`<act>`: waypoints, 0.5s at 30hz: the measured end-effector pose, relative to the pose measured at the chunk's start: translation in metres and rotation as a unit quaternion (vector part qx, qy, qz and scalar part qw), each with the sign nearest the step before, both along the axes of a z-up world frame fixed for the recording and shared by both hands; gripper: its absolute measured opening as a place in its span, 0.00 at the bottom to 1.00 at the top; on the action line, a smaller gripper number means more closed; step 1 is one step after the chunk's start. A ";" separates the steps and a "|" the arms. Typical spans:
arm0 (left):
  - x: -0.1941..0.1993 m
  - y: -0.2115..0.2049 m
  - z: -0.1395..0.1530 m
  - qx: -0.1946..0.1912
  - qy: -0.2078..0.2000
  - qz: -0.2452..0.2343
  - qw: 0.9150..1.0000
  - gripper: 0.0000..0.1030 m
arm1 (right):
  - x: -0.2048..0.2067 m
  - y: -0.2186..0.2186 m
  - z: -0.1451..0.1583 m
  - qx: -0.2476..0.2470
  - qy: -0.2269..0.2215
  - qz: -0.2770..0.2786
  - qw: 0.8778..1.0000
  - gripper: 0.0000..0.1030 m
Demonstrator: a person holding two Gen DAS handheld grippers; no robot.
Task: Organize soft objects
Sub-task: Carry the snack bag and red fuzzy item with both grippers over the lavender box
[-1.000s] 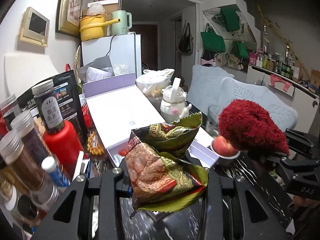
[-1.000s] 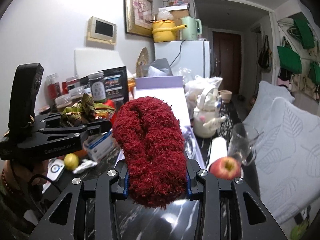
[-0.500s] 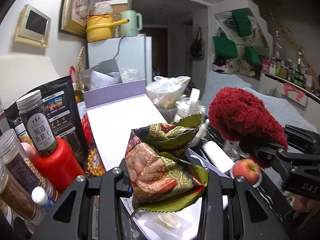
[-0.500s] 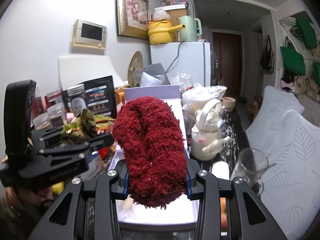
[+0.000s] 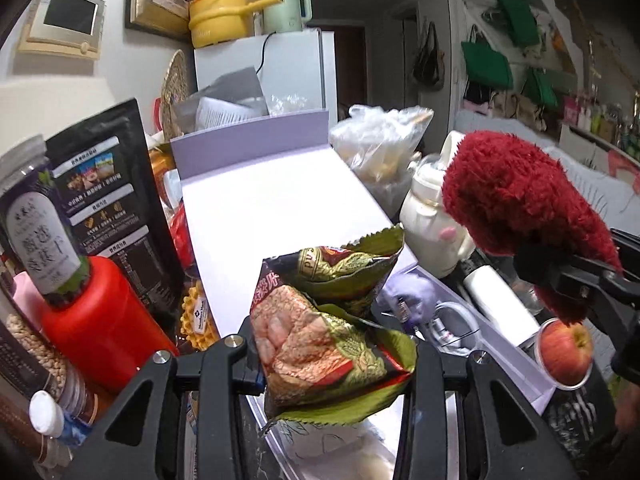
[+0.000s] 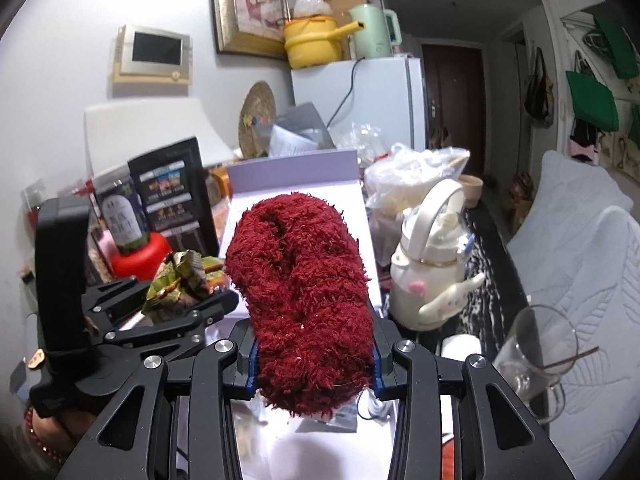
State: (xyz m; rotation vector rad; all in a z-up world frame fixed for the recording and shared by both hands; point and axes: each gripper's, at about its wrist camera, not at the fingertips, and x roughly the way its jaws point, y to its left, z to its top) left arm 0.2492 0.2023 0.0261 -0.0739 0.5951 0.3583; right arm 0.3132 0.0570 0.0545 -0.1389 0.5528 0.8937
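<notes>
Left claw (image 5: pixel 336 364) pinches a crumpled green snack bag (image 5: pixel 328 332) between its fingers, held in the air above the near end of an open lavender box (image 5: pixel 272 208). Right claw (image 6: pixel 314 364) is clamped on a fuzzy dark-red bundle (image 6: pixel 304 296), possibly a scarf, also lifted over that box. Inside the box's near compartment lie a purple pouch (image 5: pixel 408 300) and white cables (image 5: pixel 448 326). Just right of the box on the tabletop stand a white teapot (image 6: pixel 432 272), an apple (image 5: pixel 566 354) and a tilted glass (image 6: pixel 536 344). Along the left edge stands a red bottle (image 5: pixel 96 312) in front of a black pouch (image 5: pixel 116 192).
</notes>
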 end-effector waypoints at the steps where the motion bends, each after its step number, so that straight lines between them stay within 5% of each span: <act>1: 0.003 0.001 -0.004 0.002 0.006 0.002 1.000 0.36 | 0.001 0.002 -0.004 -0.006 0.004 0.001 1.000 0.38; 15: 0.029 0.019 -0.051 0.019 0.075 0.032 0.996 0.36 | 0.019 0.017 -0.039 -0.048 0.053 0.012 0.997 0.38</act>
